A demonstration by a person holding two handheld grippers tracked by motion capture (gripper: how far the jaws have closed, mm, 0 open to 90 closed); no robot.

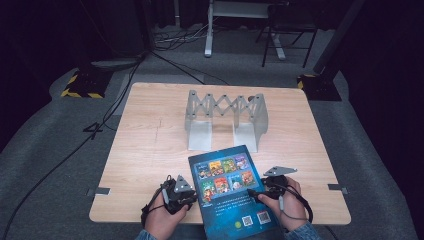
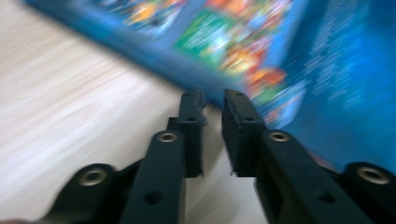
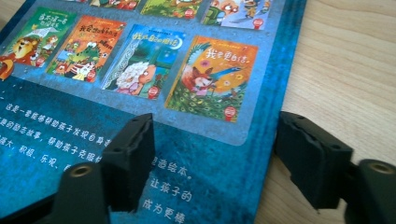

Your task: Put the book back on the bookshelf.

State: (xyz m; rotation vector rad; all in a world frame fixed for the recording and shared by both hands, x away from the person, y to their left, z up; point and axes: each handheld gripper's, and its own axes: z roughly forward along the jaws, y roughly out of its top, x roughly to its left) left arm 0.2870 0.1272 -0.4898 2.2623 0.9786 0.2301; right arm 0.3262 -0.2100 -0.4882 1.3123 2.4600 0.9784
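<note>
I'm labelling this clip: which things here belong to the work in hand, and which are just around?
In the job: blue picture book, left gripper, right gripper, probably the grey folding book rack.
Just around: wooden table, floor cables, chair legs.

book near edge cut off in high view, left claw view motion-blurred, cover text unreadable there

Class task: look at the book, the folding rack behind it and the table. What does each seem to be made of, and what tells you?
Book: printed card or paper cover, slightly glossy; light sheen over the coloured pictures.
Rack: probably grey metal, matt; thin flat plates joined by riveted crossing bars.
Table: pale wood or wood-look laminate; visible grain lines, dull finish.
</note>
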